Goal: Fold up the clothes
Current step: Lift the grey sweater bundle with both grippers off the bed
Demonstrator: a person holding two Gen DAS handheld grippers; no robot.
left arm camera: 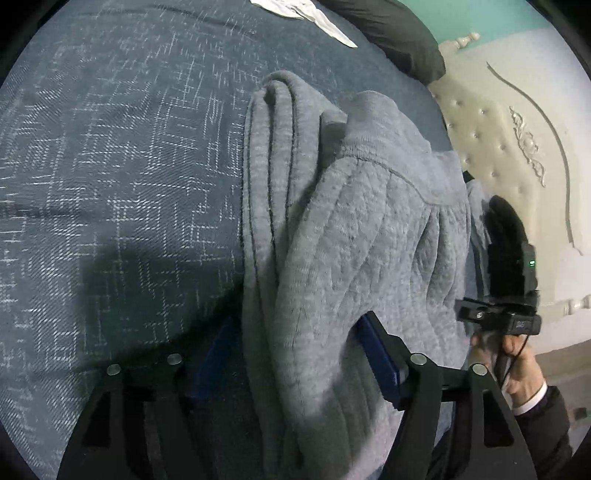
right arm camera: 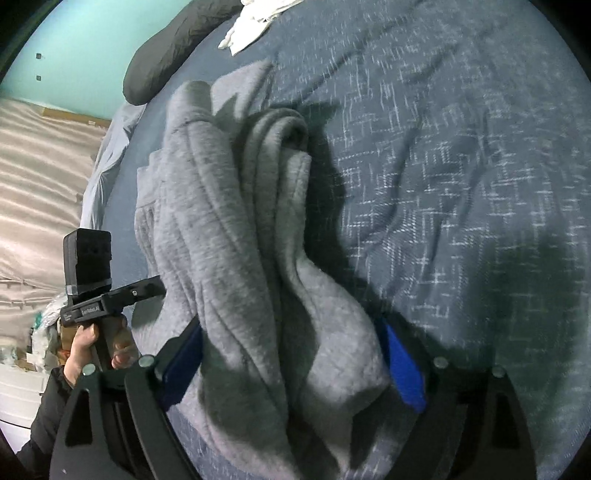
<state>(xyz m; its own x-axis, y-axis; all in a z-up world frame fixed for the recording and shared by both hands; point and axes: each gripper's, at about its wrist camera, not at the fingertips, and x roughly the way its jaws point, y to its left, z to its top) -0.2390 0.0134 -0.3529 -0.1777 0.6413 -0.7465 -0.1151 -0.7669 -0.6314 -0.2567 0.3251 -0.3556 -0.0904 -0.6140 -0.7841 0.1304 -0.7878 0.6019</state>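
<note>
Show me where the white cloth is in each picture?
Left wrist view: the white cloth lies at the top edge, a little right of the middle, on the blue bedspread.
Right wrist view: the white cloth is at the top, left of the middle.
Shared landmark: the black pillow lies right beside it in both views.

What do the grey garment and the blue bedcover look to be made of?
Grey garment: looks like soft knit fleece or sweatshirt cotton, matte; fuzzy nap, quilted ribs, thick rolled folds. Bedcover: woven fabric, matte dark blue; visible twill weave with white crosshatch threads. Exact fibre of either cannot be told.
</note>
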